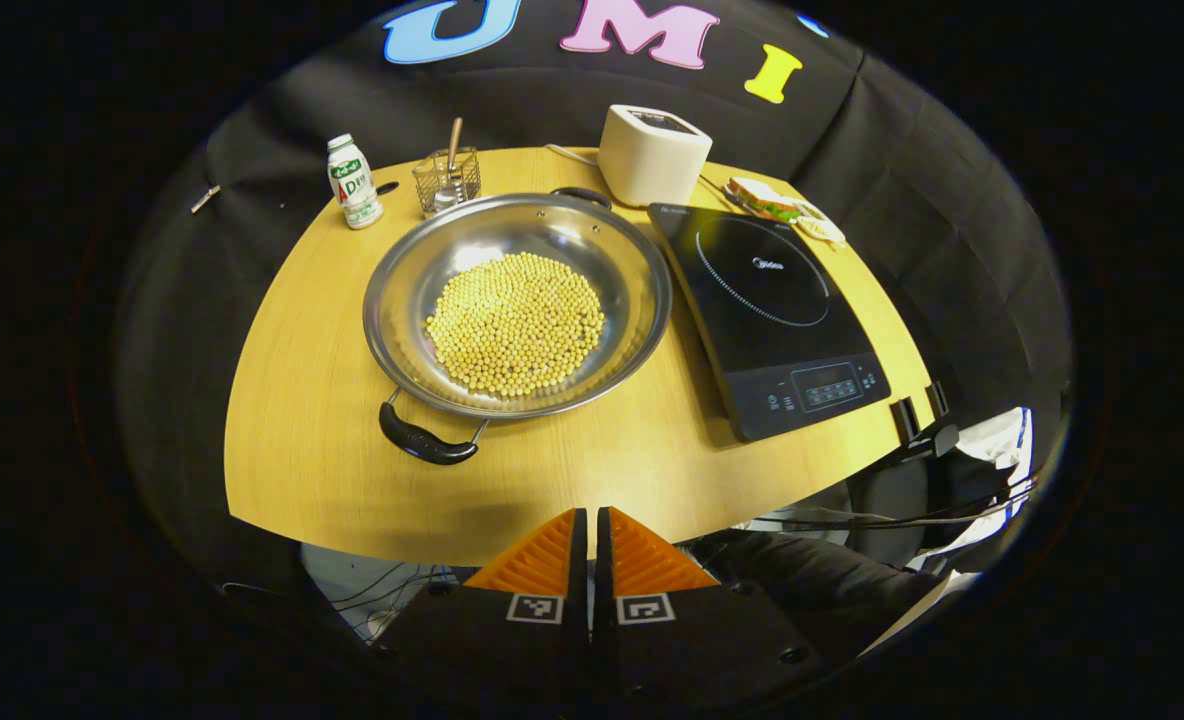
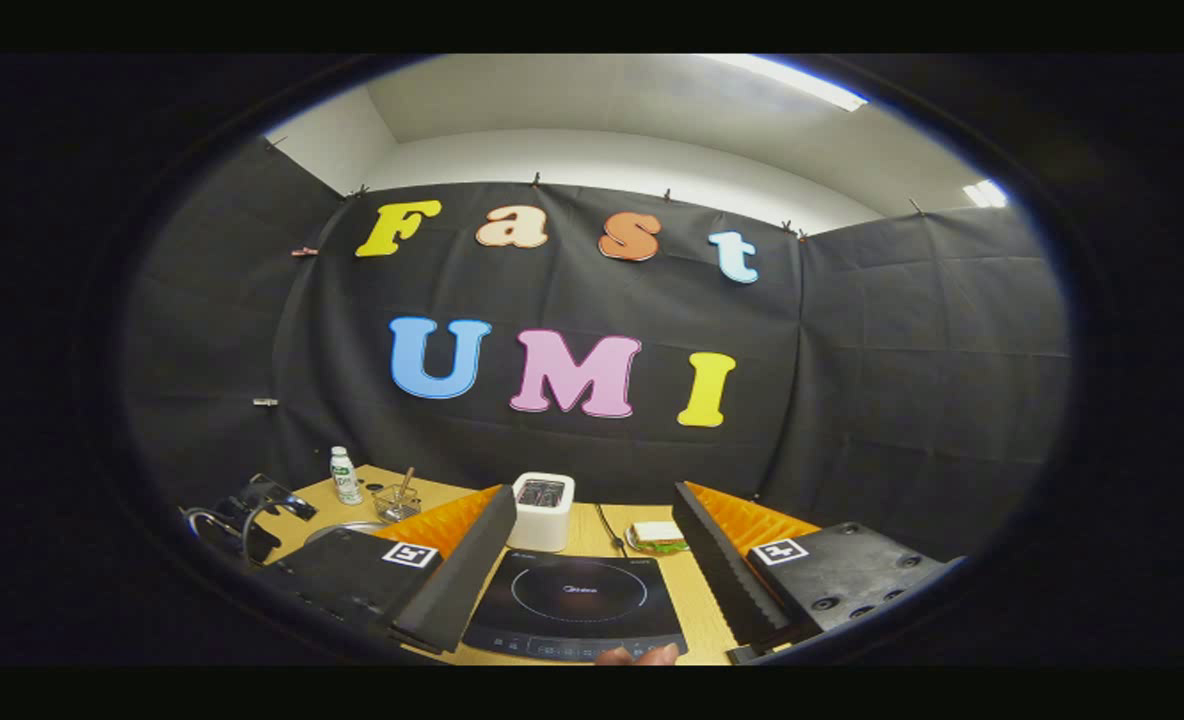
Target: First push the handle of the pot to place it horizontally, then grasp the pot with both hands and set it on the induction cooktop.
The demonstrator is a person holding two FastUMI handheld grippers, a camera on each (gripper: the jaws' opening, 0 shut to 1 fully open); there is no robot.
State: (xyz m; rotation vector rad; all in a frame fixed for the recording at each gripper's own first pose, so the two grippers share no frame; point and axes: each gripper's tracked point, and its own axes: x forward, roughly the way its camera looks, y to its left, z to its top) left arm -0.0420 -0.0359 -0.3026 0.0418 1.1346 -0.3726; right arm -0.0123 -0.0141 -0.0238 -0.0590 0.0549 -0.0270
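The steel pot [image 1: 412,270], filled with yellow beans [image 1: 517,322], sits mid-table. One black handle [image 1: 425,442] points to the near left, the other [image 1: 582,194] to the far side. The black induction cooktop [image 1: 772,300] lies just right of the pot. My left gripper [image 1: 589,535] hangs over the table's front edge, shut and empty, short of the near handle. My right gripper [image 2: 592,500] is open and empty, held low in front of the cooktop [image 2: 572,600]; its fingers [image 1: 917,415] show at the table's right edge. The pot's rim [image 2: 337,530] peeks past its left finger.
Along the back edge stand a small white bottle [image 1: 352,182], a wire basket with a glass [image 1: 447,182] and a white toaster [image 1: 652,155]. A sandwich [image 1: 772,200] lies behind the cooktop. Cables and dark cloth hang below the table's front right.
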